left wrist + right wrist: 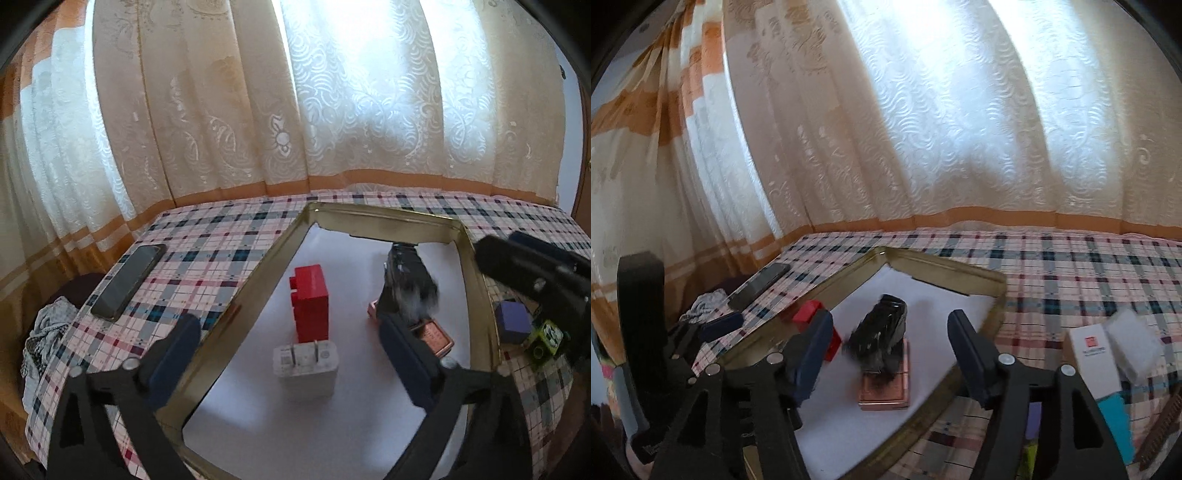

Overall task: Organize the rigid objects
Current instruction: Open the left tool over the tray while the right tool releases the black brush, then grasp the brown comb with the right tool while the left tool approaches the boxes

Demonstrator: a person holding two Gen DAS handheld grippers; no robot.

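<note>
A gold-rimmed tin tray [258, 273] with a white floor lies on the plaid table; it also shows in the right wrist view [993, 317]. In it stand a red block [310, 299] [809, 312], a white charger plug [306, 365], and a black object [410, 288] [881, 338], blurred, over a copper-pink flat case [436, 338] [886, 391]. My left gripper [291, 354] is open above the tray, around the charger. My right gripper [890, 354] is open and empty just above the black object; it enters the left wrist view at the right [532, 273].
A black phone [129, 280] [759, 286] lies at the table's left edge. A purple cube [511, 321] and a green-black cube [546, 339] sit right of the tray. A white box [1093, 365], a white pad [1134, 347] and a teal item [1115, 421] lie at the right. Curtains hang behind.
</note>
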